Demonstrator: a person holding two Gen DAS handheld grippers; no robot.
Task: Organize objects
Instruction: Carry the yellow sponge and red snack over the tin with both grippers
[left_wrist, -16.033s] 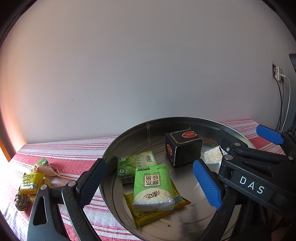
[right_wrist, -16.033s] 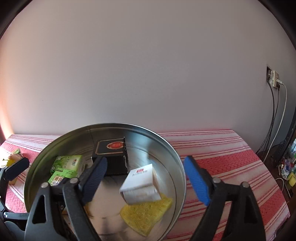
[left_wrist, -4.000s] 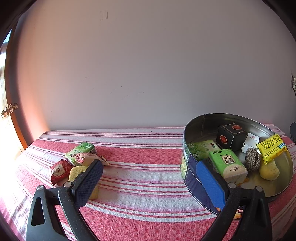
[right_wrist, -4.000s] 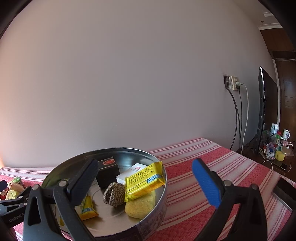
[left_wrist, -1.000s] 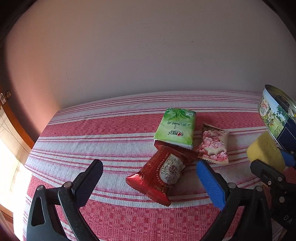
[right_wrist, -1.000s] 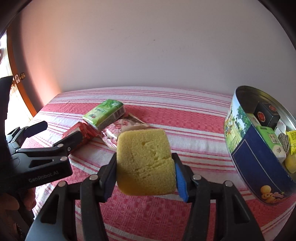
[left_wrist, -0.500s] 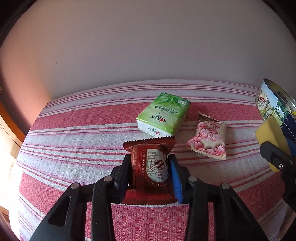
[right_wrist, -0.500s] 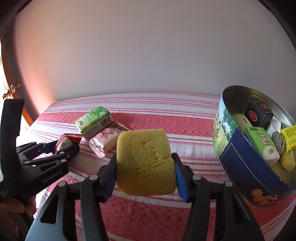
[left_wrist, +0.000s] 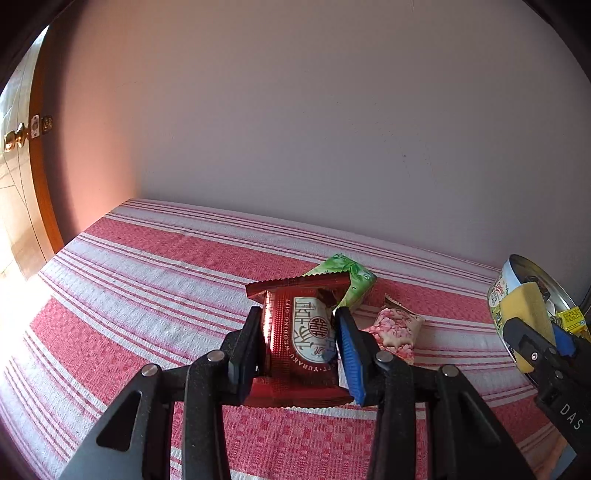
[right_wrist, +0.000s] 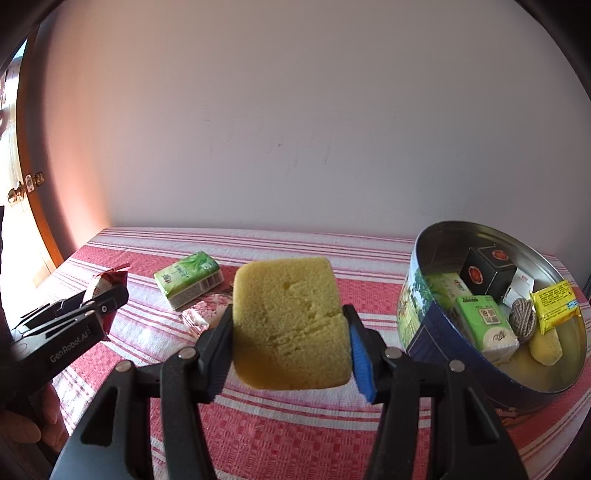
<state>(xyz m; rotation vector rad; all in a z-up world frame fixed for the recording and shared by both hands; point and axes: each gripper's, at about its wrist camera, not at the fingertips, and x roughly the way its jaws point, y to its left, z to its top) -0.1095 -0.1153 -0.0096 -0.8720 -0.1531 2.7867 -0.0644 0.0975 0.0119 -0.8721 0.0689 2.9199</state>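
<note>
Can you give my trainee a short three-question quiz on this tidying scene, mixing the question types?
1. True or false: the right gripper is shut on the yellow sponge.
2. What does the left gripper hold: A green tissue pack, B red snack packet, C pink candy packet?
3. Fill in: the black box sits inside the round ____.

Key: 1 true; 2 B; 3 tin.
</note>
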